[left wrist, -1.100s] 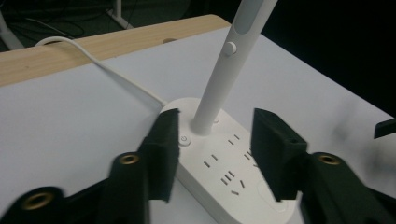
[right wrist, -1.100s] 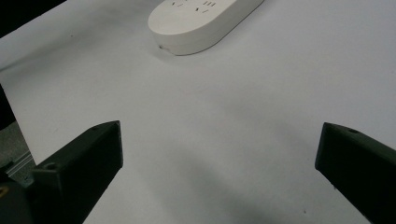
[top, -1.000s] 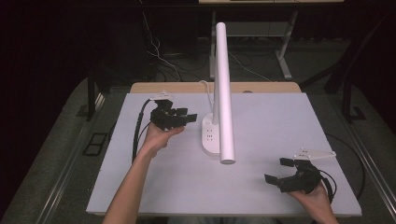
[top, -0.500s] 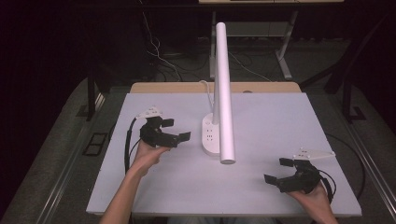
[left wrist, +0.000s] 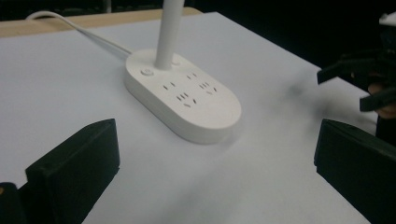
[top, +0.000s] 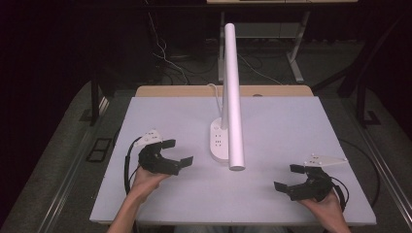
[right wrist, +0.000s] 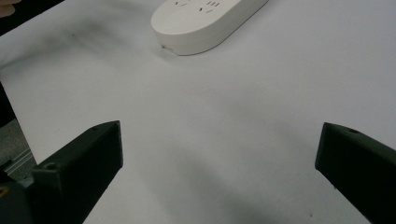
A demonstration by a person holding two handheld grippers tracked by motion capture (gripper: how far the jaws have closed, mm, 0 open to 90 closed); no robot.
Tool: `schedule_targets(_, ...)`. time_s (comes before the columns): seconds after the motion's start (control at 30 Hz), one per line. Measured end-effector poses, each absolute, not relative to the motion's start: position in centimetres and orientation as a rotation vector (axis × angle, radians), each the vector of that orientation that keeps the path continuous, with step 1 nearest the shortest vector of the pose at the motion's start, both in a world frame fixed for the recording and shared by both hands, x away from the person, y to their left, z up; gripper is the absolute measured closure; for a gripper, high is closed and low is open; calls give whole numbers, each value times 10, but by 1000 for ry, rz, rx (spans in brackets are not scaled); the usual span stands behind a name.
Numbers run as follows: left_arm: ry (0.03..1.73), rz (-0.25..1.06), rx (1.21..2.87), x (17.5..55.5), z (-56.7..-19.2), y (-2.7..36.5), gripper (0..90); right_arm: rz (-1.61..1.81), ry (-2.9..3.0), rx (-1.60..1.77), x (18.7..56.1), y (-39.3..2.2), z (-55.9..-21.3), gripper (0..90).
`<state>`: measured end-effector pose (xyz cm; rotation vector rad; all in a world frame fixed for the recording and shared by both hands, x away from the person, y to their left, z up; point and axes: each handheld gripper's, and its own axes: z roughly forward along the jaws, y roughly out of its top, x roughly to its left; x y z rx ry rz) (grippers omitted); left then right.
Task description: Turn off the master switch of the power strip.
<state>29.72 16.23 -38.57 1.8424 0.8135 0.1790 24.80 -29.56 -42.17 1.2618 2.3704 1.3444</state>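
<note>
High view: both tools, left tool (top: 176, 151) and right tool (top: 288, 177), rest spread and empty on the worktop (top: 272, 121). The lamp base (top: 218, 141) sits untouched between them. Any step seems unstarted; next likely calls for reaching it.

Even, soft light falls on the white table (top: 291, 126) from overhead, while the surroundings beyond it sink into near black. Faint, diffuse shadows smudge the surface beside the white power-strip base (left wrist: 187, 100) in both gripper views. The black jaws at the bottom edges look soft and slightly out of focus
</note>
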Motion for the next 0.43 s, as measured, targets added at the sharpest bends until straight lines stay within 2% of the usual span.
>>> schedule_targets(0.43,801,162,1859,268,-404,161,0,1366,2366,1259,246,-296,-421,1)
